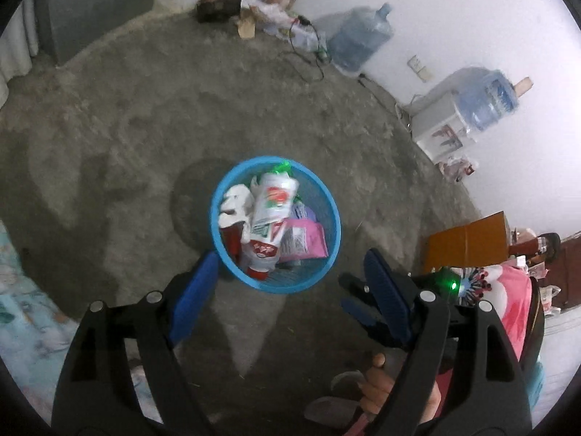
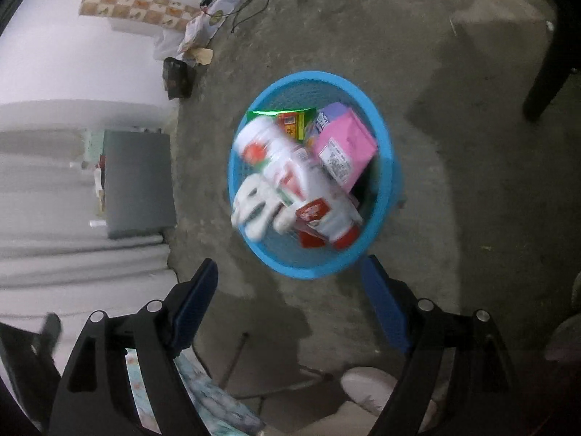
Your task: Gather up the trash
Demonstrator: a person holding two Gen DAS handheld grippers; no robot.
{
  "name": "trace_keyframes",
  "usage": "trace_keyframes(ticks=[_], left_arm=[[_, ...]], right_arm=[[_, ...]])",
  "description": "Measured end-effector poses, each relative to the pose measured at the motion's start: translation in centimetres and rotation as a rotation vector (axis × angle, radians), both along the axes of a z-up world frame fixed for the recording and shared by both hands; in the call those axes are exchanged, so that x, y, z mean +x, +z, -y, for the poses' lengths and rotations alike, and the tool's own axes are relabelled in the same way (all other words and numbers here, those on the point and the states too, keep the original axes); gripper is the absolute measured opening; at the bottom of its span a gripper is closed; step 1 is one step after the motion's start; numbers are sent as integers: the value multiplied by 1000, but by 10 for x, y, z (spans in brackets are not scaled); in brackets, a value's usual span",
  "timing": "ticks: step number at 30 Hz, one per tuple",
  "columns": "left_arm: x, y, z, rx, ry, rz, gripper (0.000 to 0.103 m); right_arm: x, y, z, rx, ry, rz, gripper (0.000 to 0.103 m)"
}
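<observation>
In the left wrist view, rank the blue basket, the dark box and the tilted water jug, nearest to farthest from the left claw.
1. Blue mesh plastic basket, just ahead of the left claw.
2. Tilted blue water jug, far right, by the wall.
3. Dark cardboard box, far wall; close to the jug's range.

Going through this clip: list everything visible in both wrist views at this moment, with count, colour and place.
basket: one, blue mesh, on the concrete floor, holding the trash.
white bottle: one, red and green label, lying across the basket.
pink carton: one, in the basket beside the bottle.
green packet: one, at the basket's far rim.
crumpled white paper: one, at the basket's edge.
water jugs: two, blue, by the white wall; one sits on a dispenser.
black cable: one, on the floor near the wall.
left gripper: blue pads, open, nothing between them.
right gripper: blue pads, open, nothing between them.
</observation>
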State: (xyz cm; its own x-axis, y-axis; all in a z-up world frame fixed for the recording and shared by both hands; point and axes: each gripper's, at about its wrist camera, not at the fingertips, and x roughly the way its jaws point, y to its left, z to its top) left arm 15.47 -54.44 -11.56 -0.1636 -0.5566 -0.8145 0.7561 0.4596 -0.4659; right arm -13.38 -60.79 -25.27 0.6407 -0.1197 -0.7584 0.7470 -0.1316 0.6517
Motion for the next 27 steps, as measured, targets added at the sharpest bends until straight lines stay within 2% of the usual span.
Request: trace_keyframes(ticks=[5,8,11,14,16,19,22,25,27], left_arm=[[4,53,-45,-97,10,60,78],[4,91,-90,-167,27,103,79],[-3,132,-148,-229,70,163,82],[-12,163,-200,-274,112,228,86],[-22,185,-245,-282,182,307,91],[-35,207,-302,-272,291,384,93],[-52,216,-355,-194,447,490,94],[-68,213,-398,-112,563,590,94],[-82,205,-420,-48,611,645,94]], right_arm=[[-6,33,-18,-104,56,-29,79],[2,74,-26,-220,128,-49,79],[16,124,-53,-366,215,-61,79],[36,179,-91,-530,318,-56,80],[51,217,-125,-658,397,-49,85],[70,266,-175,-841,507,-6,95],[87,304,-225,-988,618,23,97],[94,323,-263,-1056,703,31,97],[97,328,-291,-1110,753,1,97]])
